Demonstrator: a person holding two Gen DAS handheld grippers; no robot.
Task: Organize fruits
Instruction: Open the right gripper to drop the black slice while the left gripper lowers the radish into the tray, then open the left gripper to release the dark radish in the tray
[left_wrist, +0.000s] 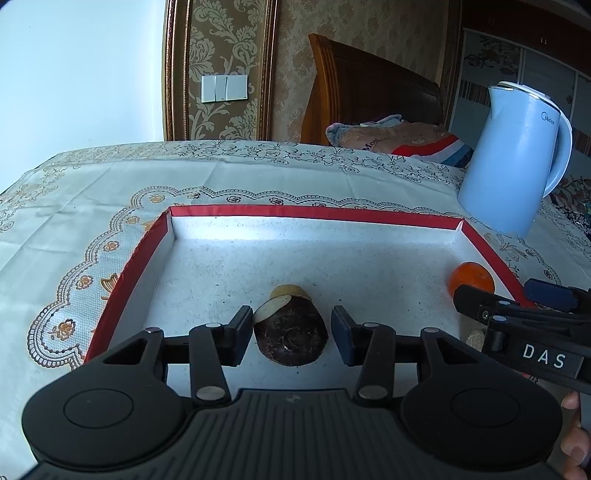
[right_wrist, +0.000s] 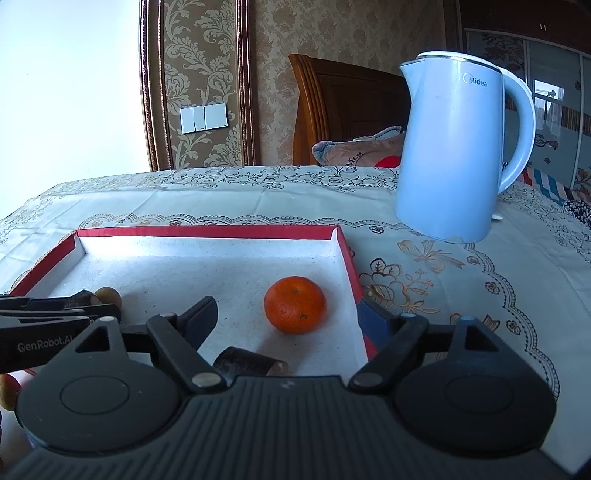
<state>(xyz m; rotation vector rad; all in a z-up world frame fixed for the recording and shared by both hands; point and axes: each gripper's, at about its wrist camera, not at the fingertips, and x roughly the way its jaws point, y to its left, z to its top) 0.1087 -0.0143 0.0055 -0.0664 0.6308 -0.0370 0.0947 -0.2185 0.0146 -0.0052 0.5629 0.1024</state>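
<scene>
A red-rimmed tray (left_wrist: 140, 258) holds an orange (right_wrist: 294, 309) and a dark brown root (left_wrist: 291, 338). Left gripper (left_wrist: 291, 334) straddles the root, jaws apart; right gripper (right_wrist: 286, 321) gapes, empty.

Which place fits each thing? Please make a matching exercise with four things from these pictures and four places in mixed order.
Things:
1. orange
2. kettle
3. dark brown cut piece
4. light switch

Places:
a. between the open fingers of the left gripper
b. on the wall behind the table
c. inside the red-edged tray, near its right wall
d. on the tablecloth, outside the tray

Pairs: 1-c, 2-d, 3-a, 4-b
</scene>
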